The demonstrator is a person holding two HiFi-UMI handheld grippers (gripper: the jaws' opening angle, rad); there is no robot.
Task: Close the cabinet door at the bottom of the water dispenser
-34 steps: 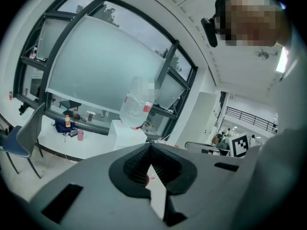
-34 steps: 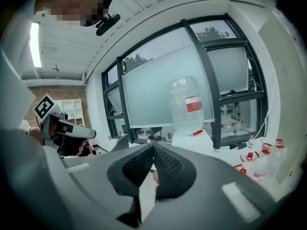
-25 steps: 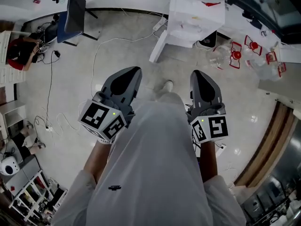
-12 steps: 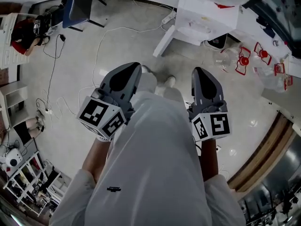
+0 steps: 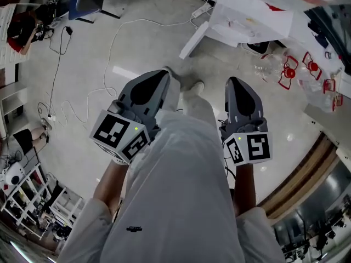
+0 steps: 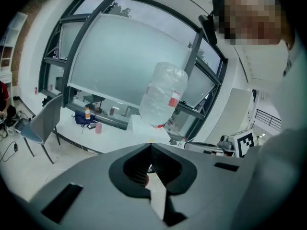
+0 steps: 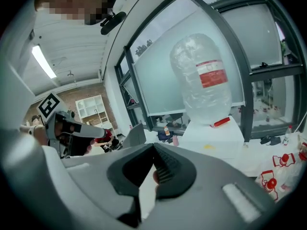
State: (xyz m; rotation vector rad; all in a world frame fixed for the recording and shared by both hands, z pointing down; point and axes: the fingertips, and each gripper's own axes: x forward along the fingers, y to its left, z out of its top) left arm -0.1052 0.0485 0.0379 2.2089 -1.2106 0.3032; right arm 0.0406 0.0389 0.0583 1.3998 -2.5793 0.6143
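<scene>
White water dispenser (image 5: 248,16) has drifted right in my head view and stands well ahead, its bottom door (image 5: 193,39) seemingly ajar, untouched. Left claw (image 5: 158,74) and right claw (image 5: 236,83) are closed, empty.

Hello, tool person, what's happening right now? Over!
Left tool and right tool shut, empty. Water dispenser ahead, lower part hidden. White cable trailing ahead.

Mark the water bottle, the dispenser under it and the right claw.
water bottle (image 7: 210,74): right gripper view, red label.
water dispenser (image 7: 216,131): right gripper view, white top.
right claw (image 7: 153,146): right gripper view, closed tips.
</scene>
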